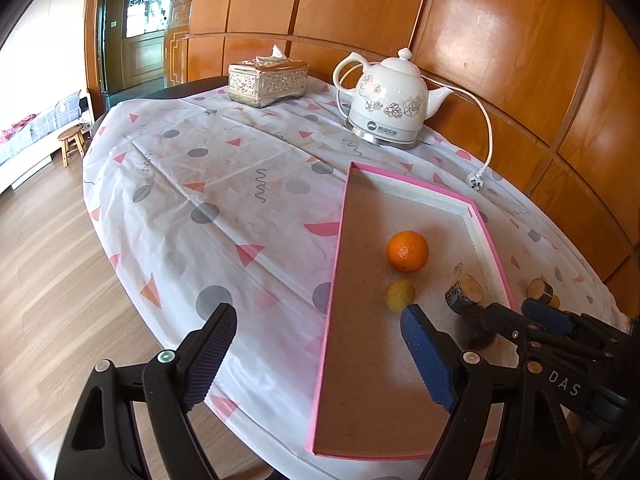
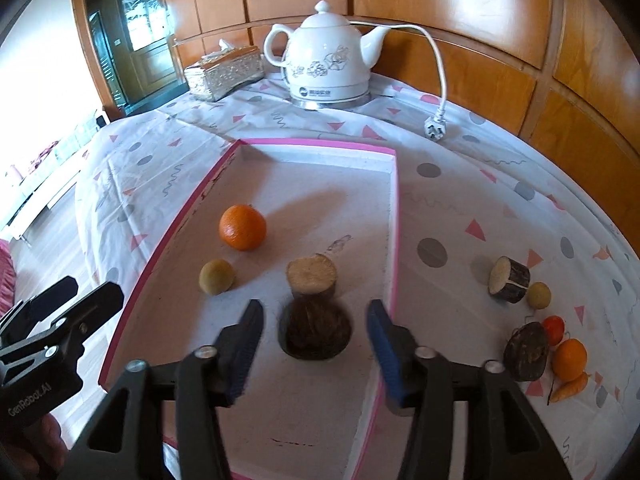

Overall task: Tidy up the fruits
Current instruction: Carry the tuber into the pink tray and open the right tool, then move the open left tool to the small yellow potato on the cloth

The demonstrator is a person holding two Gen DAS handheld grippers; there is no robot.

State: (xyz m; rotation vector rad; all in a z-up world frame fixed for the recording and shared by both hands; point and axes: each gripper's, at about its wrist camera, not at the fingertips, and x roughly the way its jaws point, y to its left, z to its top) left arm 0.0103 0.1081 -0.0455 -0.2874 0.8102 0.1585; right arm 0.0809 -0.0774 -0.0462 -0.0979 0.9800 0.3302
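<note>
A pink-rimmed tray (image 1: pixel 339 240) (image 2: pixel 395 220) holds an orange (image 1: pixel 407 251) (image 2: pixel 242 227), a small yellow fruit (image 1: pixel 400 295) (image 2: pixel 216 276), a bark-skinned stump piece (image 1: pixel 464 294) (image 2: pixel 311 276) and a dark brown round piece (image 1: pixel 476 330) (image 2: pixel 316 334). My right gripper (image 2: pixel 315 308) (image 1: pixel 512 308) is open astride the dark piece, its pads clear of it. My left gripper (image 1: pixel 320 356) (image 2: pixel 94 286) hangs open and empty over the tray's left rim. Right of the tray lie another stump piece (image 2: pixel 510 280) (image 1: pixel 540 291), a yellow fruit (image 2: pixel 538 295), a dark piece (image 2: pixel 526 352), a red fruit (image 2: pixel 554 328), an orange (image 2: pixel 570 360) and a carrot-like piece (image 2: pixel 568 390).
A white electric kettle (image 1: pixel 384 100) (image 2: pixel 328 56) and a silver tissue box (image 1: pixel 266 80) (image 2: pixel 224 72) stand at the back of the round table. The kettle's plug (image 1: pixel 476 182) (image 2: pixel 434 128) lies behind the tray. Wooden wall panels curve close behind; the table edge drops to the floor on the left.
</note>
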